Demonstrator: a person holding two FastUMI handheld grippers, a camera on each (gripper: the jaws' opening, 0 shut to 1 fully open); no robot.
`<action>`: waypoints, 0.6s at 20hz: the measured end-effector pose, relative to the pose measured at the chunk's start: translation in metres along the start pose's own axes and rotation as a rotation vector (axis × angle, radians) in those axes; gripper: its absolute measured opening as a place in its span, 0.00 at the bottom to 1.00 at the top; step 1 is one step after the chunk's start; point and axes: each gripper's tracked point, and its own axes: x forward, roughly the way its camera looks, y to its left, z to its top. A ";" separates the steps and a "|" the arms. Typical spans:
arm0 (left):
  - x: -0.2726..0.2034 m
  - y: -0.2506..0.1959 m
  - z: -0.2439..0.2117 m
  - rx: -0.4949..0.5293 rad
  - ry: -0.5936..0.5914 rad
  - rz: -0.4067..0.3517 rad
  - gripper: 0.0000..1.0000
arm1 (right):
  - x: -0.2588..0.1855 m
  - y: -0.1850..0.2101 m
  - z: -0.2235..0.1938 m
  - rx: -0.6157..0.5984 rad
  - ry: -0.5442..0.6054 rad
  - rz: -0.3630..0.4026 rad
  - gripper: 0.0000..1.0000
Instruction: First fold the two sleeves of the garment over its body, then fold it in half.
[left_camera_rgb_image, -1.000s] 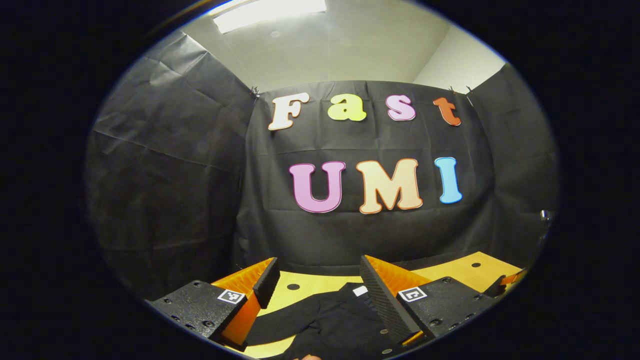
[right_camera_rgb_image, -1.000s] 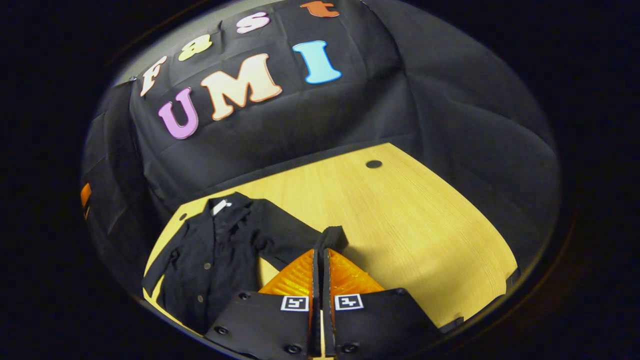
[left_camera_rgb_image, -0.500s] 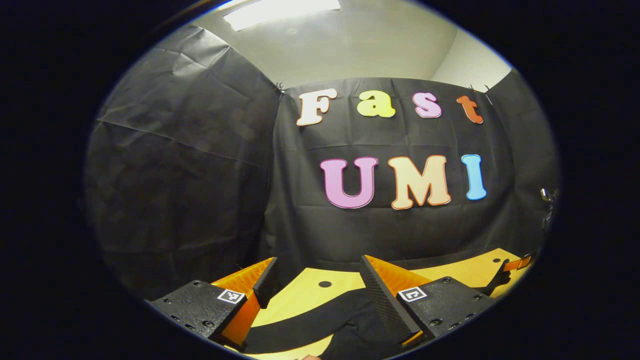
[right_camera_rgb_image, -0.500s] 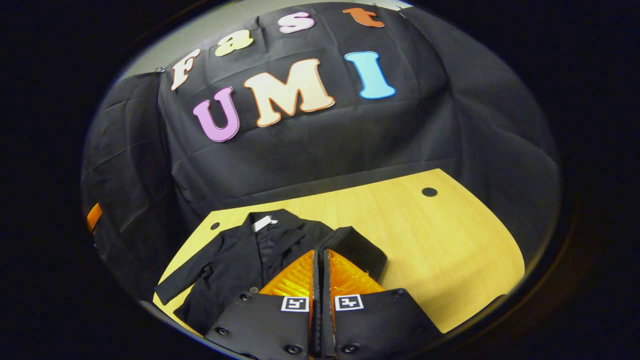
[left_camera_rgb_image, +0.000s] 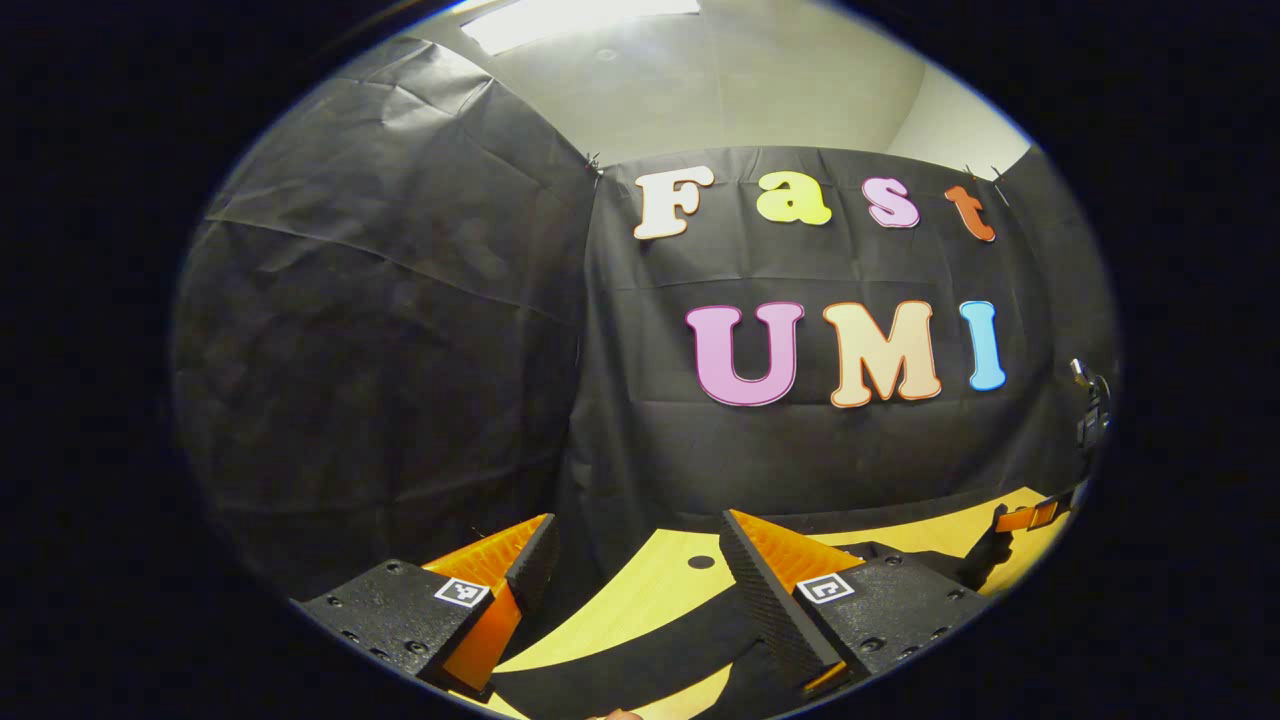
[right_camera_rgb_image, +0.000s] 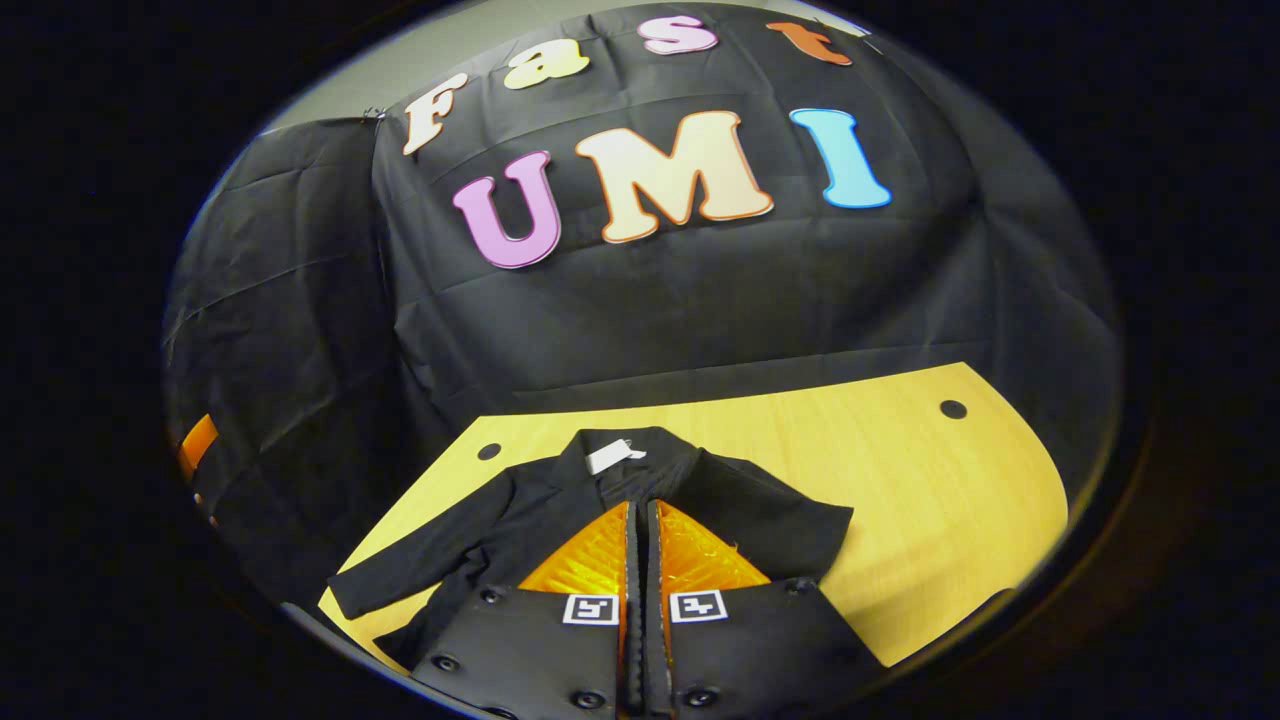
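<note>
A black jacket (right_camera_rgb_image: 520, 510) lies face up on the yellow wooden table (right_camera_rgb_image: 900, 500), its collar with a white label (right_camera_rgb_image: 610, 455) toward the wall. My right gripper (right_camera_rgb_image: 640, 508) is shut over the jacket's chest, with the right sleeve (right_camera_rgb_image: 780, 520) drawn inward from the shoulder and its cuff hidden at the fingertips. The left sleeve (right_camera_rgb_image: 400, 580) stretches flat toward the table's near left corner. In the left gripper view that sleeve (left_camera_rgb_image: 640, 650) runs below my left gripper (left_camera_rgb_image: 640, 560), which hangs open above it, holding nothing. The right gripper (left_camera_rgb_image: 1020, 518) shows at the far right with dark cloth under it.
Black cloth walls close the booth behind and on both sides of the table. Round cable holes (right_camera_rgb_image: 953, 409) (right_camera_rgb_image: 489, 451) sit near the table's back corners. Bare tabletop lies to the right of the jacket. A part of the left gripper (right_camera_rgb_image: 197, 445) shows at the left edge.
My right gripper has carried the right sleeve from the side in over the jacket's body. The left gripper has shifted leftward, staying open, so the left sleeve now lies under it.
</note>
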 end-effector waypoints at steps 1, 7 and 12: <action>0.002 0.006 -0.005 0.001 0.009 -0.001 0.95 | 0.006 0.013 -0.002 -0.012 0.008 0.014 0.05; 0.013 0.041 -0.028 0.012 0.055 -0.009 0.97 | 0.048 0.088 -0.013 -0.076 0.047 0.077 0.04; 0.022 0.066 -0.051 0.015 0.105 0.003 0.97 | 0.085 0.139 -0.017 -0.096 0.068 0.120 0.04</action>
